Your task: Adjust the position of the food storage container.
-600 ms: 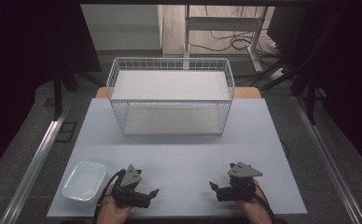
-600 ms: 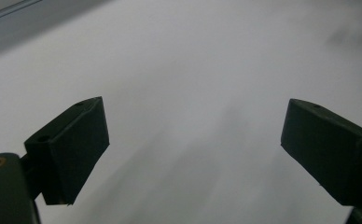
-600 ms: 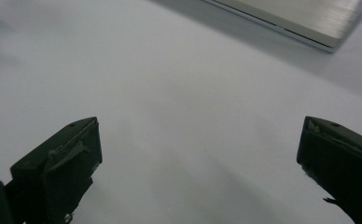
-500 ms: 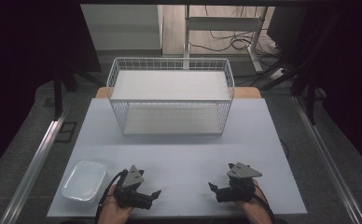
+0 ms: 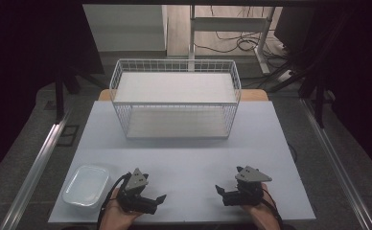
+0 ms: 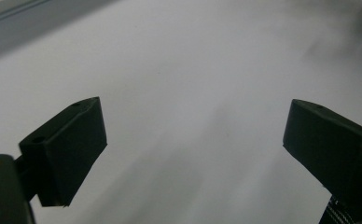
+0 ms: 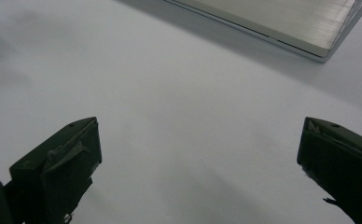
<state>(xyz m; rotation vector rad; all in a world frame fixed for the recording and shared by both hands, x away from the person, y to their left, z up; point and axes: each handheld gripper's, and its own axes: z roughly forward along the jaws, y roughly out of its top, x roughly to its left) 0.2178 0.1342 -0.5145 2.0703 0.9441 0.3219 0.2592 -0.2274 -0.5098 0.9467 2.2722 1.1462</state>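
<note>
Near the front edge of the white table (image 5: 184,158), a person's hands hold two black grippers. My left gripper (image 5: 157,203) lies at the front left and points right, toward the middle. Its jaws stand wide apart over bare tabletop in the left gripper view (image 6: 193,135). My right gripper (image 5: 221,195) sits at the front right and points left, facing the other one. It is open too, with nothing between its fingers (image 7: 198,144). Both have a grey three-cornered plate on top.
A white wire basket (image 5: 174,103) stands at the far middle of the table. A clear plastic container (image 5: 86,184) rests at the front left corner, just left of my left gripper. A brushed-metal rail (image 7: 272,23) runs beyond the table edge.
</note>
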